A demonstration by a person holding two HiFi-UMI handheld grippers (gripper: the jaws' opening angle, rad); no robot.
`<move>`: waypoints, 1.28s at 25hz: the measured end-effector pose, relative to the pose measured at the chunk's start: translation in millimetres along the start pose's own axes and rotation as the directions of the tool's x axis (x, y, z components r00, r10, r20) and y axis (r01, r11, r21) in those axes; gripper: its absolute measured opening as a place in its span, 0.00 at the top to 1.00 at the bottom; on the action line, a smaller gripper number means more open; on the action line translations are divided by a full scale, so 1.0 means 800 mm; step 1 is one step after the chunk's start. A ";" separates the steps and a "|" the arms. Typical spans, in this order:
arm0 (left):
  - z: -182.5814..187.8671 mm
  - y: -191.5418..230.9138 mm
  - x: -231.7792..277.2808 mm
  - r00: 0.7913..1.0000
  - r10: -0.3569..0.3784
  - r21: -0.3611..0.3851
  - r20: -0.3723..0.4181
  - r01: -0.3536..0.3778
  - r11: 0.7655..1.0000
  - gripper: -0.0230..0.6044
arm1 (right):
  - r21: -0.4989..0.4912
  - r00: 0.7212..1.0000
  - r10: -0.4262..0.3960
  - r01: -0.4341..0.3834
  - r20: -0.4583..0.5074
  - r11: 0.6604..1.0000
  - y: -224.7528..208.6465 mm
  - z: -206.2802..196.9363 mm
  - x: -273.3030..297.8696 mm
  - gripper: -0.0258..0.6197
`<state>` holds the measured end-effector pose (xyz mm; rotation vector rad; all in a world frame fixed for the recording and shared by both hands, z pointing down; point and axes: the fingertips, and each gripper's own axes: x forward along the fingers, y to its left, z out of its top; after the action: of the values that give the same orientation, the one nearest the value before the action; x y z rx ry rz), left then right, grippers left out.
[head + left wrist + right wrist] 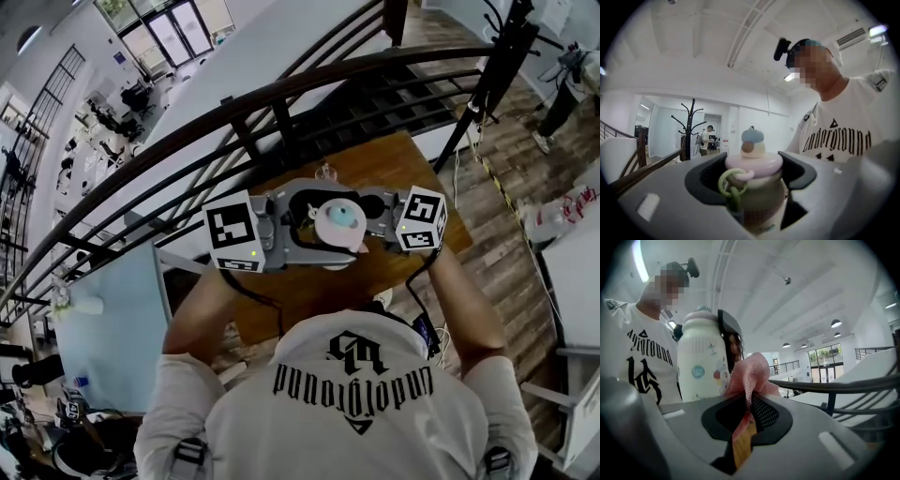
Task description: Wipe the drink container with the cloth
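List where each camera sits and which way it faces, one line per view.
Head view: on the person's head, looking steeply down at the left gripper and right gripper meeting above a wooden table; arms and shirt show.
Left gripper view: on the left gripper, looking upward along its fingers, which are shut on the bottle; the shirt shows.
Right gripper view: on the right gripper, looking along its fingers, which are shut on the pink cloth, with the bottle beside it; the shirt shows.
Shared: all three show the bottle.

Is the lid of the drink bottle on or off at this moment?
On. The pink lid sits on top of the bottle, which is held by the left gripper.
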<state>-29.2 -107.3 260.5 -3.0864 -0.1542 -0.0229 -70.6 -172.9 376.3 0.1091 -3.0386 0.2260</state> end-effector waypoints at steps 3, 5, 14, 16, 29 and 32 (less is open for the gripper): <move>-0.004 0.001 0.000 1.000 0.010 -0.002 -0.005 -0.010 1.000 0.34 | 0.046 0.999 -0.013 0.015 -0.029 0.999 -0.006 -0.046 0.001 0.91; -0.008 0.004 -0.001 1.000 0.022 -0.006 -0.007 -0.022 1.000 0.34 | 0.062 0.999 -0.022 0.025 -0.041 0.998 -0.004 -0.065 -0.002 0.91; -0.004 0.039 -0.011 0.991 0.130 -0.015 0.001 -0.130 0.991 0.34 | -0.002 0.995 -0.089 0.089 0.050 0.996 0.011 -0.003 -0.051 0.91; -0.006 0.045 -0.010 0.990 0.140 -0.024 -0.004 -0.140 0.990 0.34 | -0.050 0.989 -0.111 0.116 0.103 0.992 0.015 0.036 -0.059 0.91; -0.008 0.088 -0.008 0.969 0.246 -0.092 0.034 -0.242 0.966 0.34 | -0.029 0.967 -0.191 0.198 0.167 0.980 0.035 0.010 -0.078 0.91; -0.014 0.095 -0.008 0.963 0.268 -0.088 0.021 -0.265 0.960 0.34 | -0.009 0.970 -0.198 0.201 0.141 0.980 0.038 -0.014 -0.069 0.91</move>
<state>-28.4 -183.8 267.5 -3.1627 0.2693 0.0320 -16.9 -137.7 377.6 0.4442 -3.1367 0.1747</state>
